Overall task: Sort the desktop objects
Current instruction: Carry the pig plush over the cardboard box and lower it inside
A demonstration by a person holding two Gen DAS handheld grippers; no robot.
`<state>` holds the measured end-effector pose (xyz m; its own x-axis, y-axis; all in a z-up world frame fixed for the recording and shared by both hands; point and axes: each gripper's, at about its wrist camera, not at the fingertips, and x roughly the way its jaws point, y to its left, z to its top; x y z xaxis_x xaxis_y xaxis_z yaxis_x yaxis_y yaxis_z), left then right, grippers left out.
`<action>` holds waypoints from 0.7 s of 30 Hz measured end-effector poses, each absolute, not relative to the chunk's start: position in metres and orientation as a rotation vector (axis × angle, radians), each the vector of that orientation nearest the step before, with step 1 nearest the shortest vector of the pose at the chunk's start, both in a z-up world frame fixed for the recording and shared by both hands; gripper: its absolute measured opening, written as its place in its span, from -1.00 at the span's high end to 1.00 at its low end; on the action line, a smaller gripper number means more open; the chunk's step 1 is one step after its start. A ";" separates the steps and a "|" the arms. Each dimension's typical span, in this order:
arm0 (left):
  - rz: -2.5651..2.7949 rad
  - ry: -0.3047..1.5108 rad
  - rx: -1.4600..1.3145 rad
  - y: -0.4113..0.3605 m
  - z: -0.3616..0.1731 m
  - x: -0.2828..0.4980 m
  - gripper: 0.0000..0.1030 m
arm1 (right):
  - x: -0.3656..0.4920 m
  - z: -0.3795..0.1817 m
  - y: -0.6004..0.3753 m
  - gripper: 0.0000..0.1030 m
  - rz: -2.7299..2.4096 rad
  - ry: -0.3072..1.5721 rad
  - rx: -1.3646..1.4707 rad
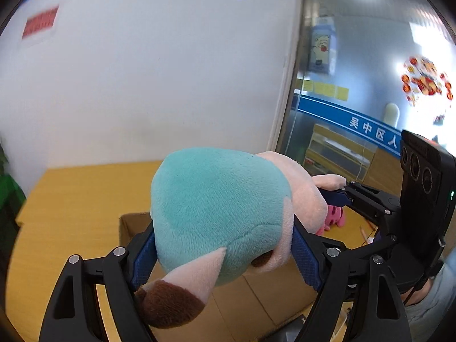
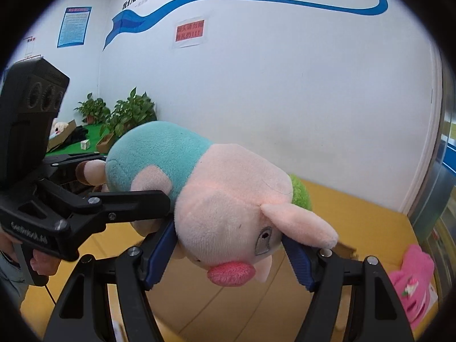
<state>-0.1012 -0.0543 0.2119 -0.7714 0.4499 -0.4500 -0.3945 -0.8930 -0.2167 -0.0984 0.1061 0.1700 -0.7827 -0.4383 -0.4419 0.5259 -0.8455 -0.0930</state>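
Note:
A plush pig [image 1: 216, 211] with a teal body and pink head hangs in the air above the yellow table, held by both grippers. My left gripper [image 1: 225, 256] is shut on its teal rear end, a brown-tipped leg pointing toward the camera. My right gripper [image 2: 228, 245] is shut on its pink head [image 2: 228, 213], snout down. In the left wrist view the right gripper [image 1: 342, 196] shows at the right, at the pig's head. In the right wrist view the left gripper [image 2: 136, 196] shows at the left, gripping the body.
An open cardboard box [image 1: 256, 293] lies under the pig on the yellow table [image 1: 71, 213]. A pink plush toy [image 2: 413, 282] lies at the right, also seen in the left wrist view [image 1: 333, 219]. A green plush [image 2: 302, 193] sits behind the pig. Potted plants [image 2: 128, 114] stand at the far left.

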 end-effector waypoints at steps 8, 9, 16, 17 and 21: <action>2.631 -0.169 -0.948 -0.079 0.159 -0.209 -0.66 | -0.209 0.117 0.076 -0.27 -2.509 0.225 0.763; 2.629 -0.169 -0.978 -0.081 0.152 -0.220 -0.66 | -0.225 0.106 0.071 -0.26 -2.505 0.221 0.786; 2.541 -0.245 -1.237 -0.097 0.074 -0.287 -0.66 | -0.289 0.037 0.055 -0.16 -2.463 0.197 0.983; 2.530 -0.258 -1.263 -0.098 0.066 -0.293 -0.66 | -0.290 0.026 0.052 -0.15 -2.456 0.205 1.008; 2.505 -0.241 -1.359 -0.096 0.034 -0.305 -0.66 | -0.302 -0.003 0.047 -0.15 -2.430 0.202 1.105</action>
